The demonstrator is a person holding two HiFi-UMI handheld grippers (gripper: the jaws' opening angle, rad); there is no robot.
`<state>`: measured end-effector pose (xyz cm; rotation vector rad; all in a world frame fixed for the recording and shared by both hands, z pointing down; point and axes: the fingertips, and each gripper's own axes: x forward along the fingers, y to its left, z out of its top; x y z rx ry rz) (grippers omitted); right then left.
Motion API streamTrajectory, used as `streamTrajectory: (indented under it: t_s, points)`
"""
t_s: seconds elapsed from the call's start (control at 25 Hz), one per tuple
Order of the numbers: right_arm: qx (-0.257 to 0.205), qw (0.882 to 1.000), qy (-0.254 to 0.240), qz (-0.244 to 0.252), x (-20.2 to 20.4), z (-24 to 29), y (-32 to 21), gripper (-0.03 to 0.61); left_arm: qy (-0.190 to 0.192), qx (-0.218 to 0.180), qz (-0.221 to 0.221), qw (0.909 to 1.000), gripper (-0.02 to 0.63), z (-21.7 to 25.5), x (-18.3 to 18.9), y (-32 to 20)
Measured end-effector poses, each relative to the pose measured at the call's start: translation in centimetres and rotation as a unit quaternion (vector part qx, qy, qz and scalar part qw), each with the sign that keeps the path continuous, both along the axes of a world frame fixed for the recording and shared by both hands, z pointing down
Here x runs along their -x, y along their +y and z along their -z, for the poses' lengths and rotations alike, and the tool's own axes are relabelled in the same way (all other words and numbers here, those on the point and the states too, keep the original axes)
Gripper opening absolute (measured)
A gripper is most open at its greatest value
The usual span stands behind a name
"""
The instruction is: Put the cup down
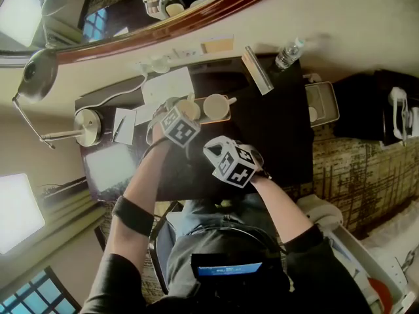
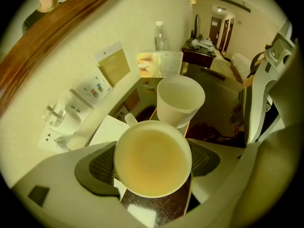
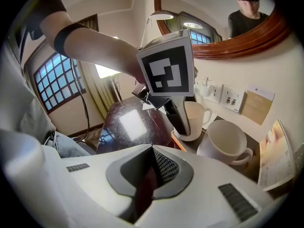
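though wide apart, left gripper (image 2: 153, 161) jaws tight on the cup (image 2: 152, 148); right gripper (image 3: 151, 172) jaws together, empty

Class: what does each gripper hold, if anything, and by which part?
The left gripper holds the white cup by its wall, one pad pressed on each side. The right gripper is shut, holding nothing.
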<state>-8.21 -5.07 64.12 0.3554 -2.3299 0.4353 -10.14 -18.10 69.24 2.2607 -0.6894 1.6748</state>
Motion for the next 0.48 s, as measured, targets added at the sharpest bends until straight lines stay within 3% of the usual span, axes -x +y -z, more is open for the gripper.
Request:
streamTrajectory:
  t_s: [0.48]
  points:
    - [0.006,1.000,0.001,-0.003,-0.72,-0.21,-0.14,0.014,0.008,-0.010,-0.008,0.9999,0.431,-0.38,-0.86,-0.14]
